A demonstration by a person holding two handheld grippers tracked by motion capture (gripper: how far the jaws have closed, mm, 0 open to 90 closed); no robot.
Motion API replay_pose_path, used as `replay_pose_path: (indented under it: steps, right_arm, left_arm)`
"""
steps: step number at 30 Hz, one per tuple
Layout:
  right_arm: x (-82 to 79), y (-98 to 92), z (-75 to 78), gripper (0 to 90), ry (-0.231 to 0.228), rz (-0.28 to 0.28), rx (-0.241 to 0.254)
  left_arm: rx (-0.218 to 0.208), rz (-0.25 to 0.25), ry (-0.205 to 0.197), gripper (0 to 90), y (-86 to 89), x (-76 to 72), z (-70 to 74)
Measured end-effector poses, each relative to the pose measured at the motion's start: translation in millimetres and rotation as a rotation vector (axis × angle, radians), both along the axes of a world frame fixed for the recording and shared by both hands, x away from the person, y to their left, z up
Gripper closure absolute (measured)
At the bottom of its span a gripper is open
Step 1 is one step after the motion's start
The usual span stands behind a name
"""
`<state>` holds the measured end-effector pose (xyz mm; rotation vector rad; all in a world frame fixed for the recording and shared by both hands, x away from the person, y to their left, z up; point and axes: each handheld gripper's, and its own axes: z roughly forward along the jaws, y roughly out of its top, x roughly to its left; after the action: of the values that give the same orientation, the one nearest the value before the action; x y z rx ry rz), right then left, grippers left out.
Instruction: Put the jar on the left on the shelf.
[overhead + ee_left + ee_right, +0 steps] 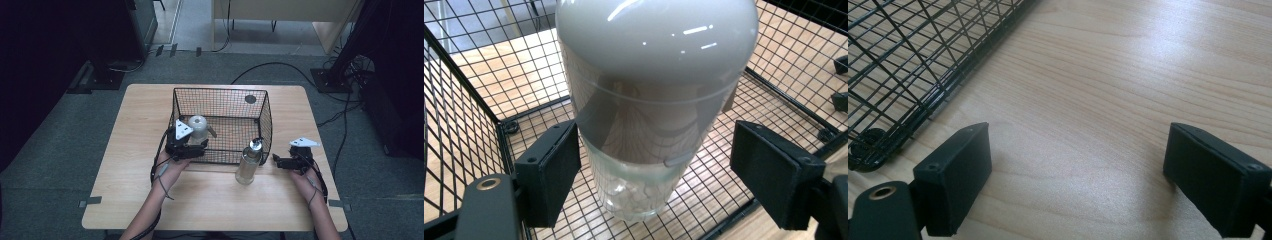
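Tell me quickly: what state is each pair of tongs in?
Left tongs: open around the grey-capped bottle inside the wire basket, not clamped.
Right tongs: open, holding nothing, over the table.

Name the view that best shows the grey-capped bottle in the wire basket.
The left gripper view: the grey-capped bottle stands close up between the open left claw, clear body visible. The high view shows it small, inside the wire basket. The right gripper view looks at table and mesh instead.

Bottle (649, 110): clear body, rounded grey cap. Upright inside the wire basket (260, 107), at its near-left corner, base on the mesh floor.

Second bottle (248, 162): clear glass, silver top. Upright on the table (135, 135), just outside the basket's near-right corner, toward the near edge.
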<state>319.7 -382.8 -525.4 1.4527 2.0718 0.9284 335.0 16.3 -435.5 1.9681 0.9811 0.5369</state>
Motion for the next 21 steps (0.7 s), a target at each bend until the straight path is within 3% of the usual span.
replay_pose_path:
  steps: [7, 21]
  right_arm:
    - [0.0, 0.0, 0.0, 11.5, 0.0, 0.0, 0.0]
    - [0.0, 0.0, 0.0, 11.5, 0.0, 0.0, 0.0]
  left_arm:
    - [0.001, -0.019, 0.019, 20.4, 1.6, -5.2, 1.6]
    - [-0.01, -0.048, 0.017, 20.4, 16.4, -15.4, 14.4]
